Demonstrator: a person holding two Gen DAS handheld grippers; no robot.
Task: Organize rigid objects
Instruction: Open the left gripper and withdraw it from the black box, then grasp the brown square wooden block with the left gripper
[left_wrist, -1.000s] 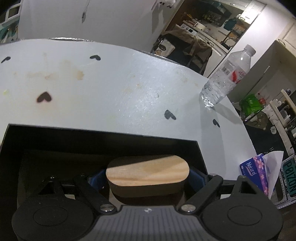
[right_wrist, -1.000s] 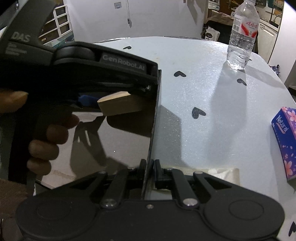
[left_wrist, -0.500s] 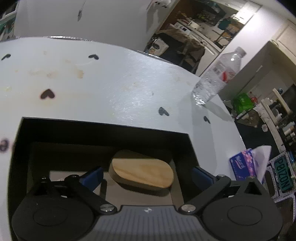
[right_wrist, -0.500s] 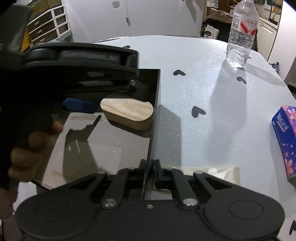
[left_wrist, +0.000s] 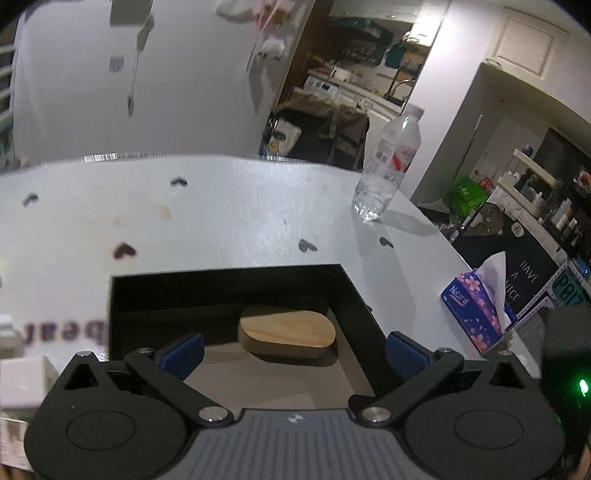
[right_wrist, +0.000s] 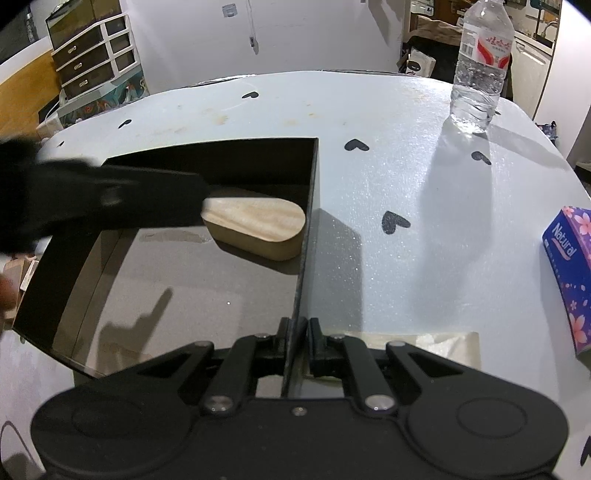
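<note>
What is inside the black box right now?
One wooden block lies on the floor of the black box, by its right wall. The left gripper blocks part of the box's left side from the right camera.

Left gripper (left_wrist: 291, 350) spread wide over the black box (left_wrist: 229, 291); wooden block (left_wrist: 287, 329) lying free inside, bottle (left_wrist: 388, 166) far right.

The left gripper (left_wrist: 291, 350) has its blue fingers spread wide with nothing between them, while the right gripper (right_wrist: 296, 332) is closed tight.
</note>
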